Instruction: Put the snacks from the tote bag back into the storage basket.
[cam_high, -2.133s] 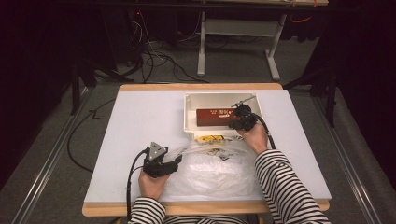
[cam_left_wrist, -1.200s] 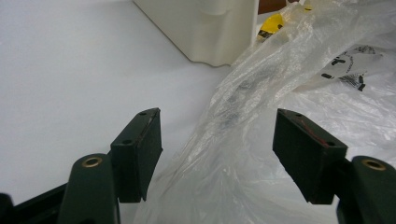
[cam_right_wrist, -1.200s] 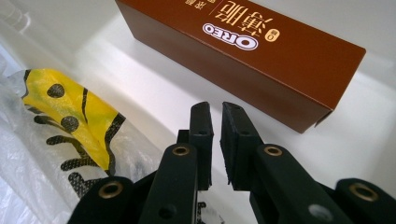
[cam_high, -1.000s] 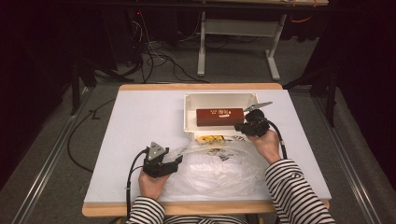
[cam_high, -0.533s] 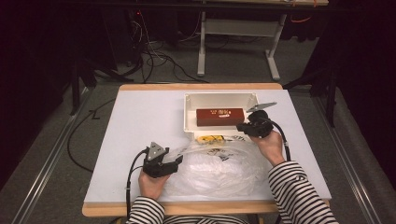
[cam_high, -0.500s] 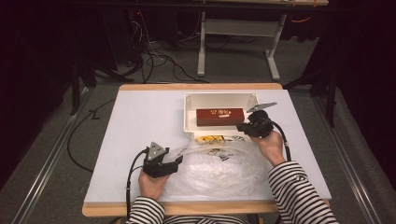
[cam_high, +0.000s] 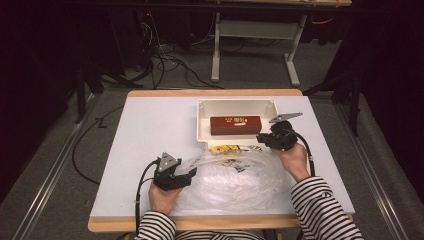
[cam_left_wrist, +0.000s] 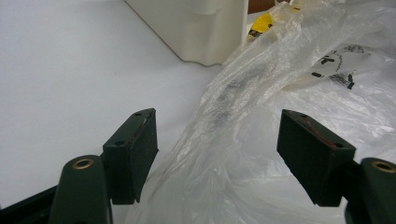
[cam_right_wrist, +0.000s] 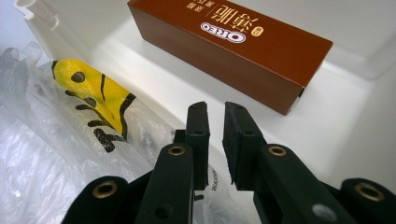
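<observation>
From above, the clear plastic bag (cam_high: 235, 182) lies crumpled on the white desk (cam_high: 150, 130), right in front of the white bin (cam_high: 202, 107) with the brown Oreo box (cam_high: 236, 125).

Left tongs (cam_left_wrist: 217, 154) view: jaws just opened wider, bag film between them, pads not pressing.

Right tongs (cam_right_wrist: 215, 140) view: nearly closed with a thin gap, holding nothing, at the bin's edge over the bag.

One brown box (cam_high: 235, 125) in one white bin (cam_high: 202, 120), one clear plastic bag (cam_high: 235, 180), two tongs.
</observation>
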